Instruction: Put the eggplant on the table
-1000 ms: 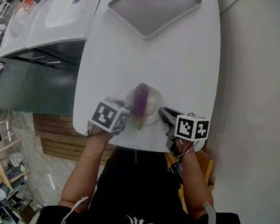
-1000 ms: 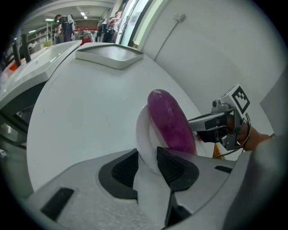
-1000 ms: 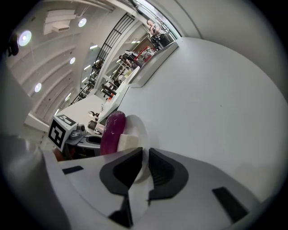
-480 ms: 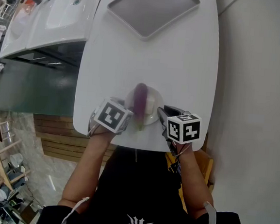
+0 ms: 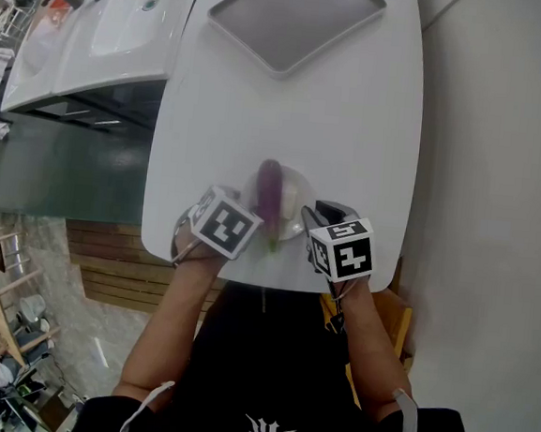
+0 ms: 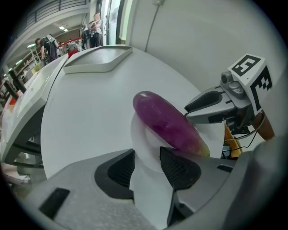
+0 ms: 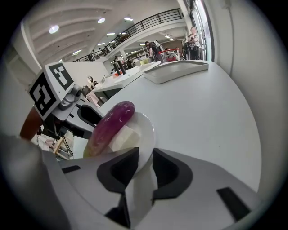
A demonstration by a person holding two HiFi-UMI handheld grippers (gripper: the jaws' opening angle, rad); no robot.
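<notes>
Both sets of jaws are opening around the rim of one white plate (image 6: 140,137). The left gripper (image 6: 146,162) straddles its left edge with the pads apart and seemingly clear of it. The right gripper (image 7: 145,162) straddles the opposite edge, with a gap on either side. The purple eggplant (image 6: 168,120) lies on the plate, pointing away from the person with its greenish end nearest. A pale block (image 7: 122,137) sits beside it, though I cannot make out what it is. The plate rests on the white table (image 5: 344,132) near its front edge. A grey tray (image 5: 297,15) stands well apart at the far end.

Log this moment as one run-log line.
eggplant: on plate; plate: on table; left hand-held gripper: opening, plate rim between jaws; right hand-held gripper: same
</notes>
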